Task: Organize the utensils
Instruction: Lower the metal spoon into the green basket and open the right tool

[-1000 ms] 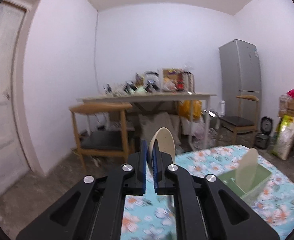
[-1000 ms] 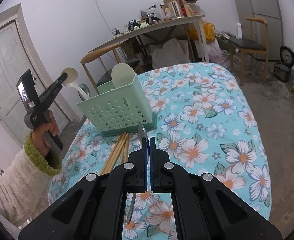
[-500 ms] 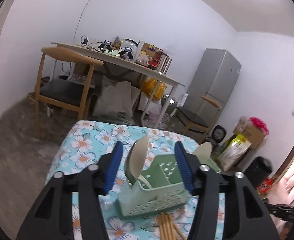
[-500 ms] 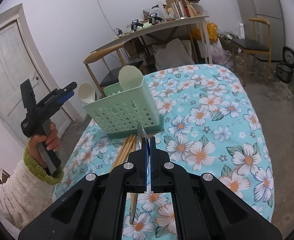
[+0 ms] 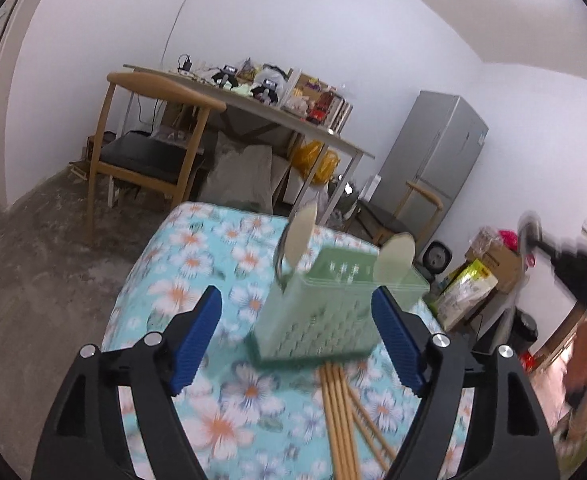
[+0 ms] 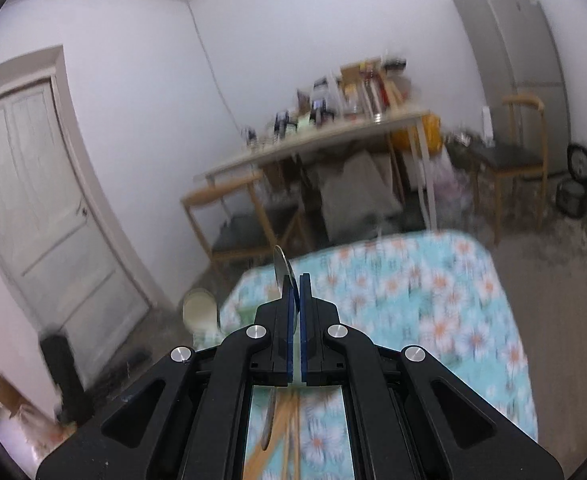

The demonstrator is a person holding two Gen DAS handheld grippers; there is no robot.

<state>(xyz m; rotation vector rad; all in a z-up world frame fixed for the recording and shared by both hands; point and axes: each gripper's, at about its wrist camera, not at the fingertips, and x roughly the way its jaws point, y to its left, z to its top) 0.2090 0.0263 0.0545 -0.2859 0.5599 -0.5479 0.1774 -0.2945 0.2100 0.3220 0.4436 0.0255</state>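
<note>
While both views are smeared by motion, the layout reads clearly enough. Table (image 5: 165, 280) with a blue flowered cloth fills the lower half of each view. On it, near the close edge in the left wrist view, stands a pale green perforated utensil basket (image 5: 317, 320). Two cream spoons stand upright in it: one spoon (image 5: 299, 236) at its left end with a metal utensil beside it, the other spoon (image 5: 395, 256) at its right end. Bundle of wooden chopsticks (image 5: 339, 412) lies flat on the cloth, one end touching or just at the basket's base, the rest running toward the camera.

Left gripper (image 5: 297, 340): jaws spread wide and opening, nothing pressed between the pads; the basket sits framed beyond them.

Right gripper (image 6: 296, 296): jaws clamped on a thin metal utensil (image 6: 282, 266), its rounded end poking up past the fingertips, handle hanging below over the cloth. Spoon or other, cannot tell.
</note>
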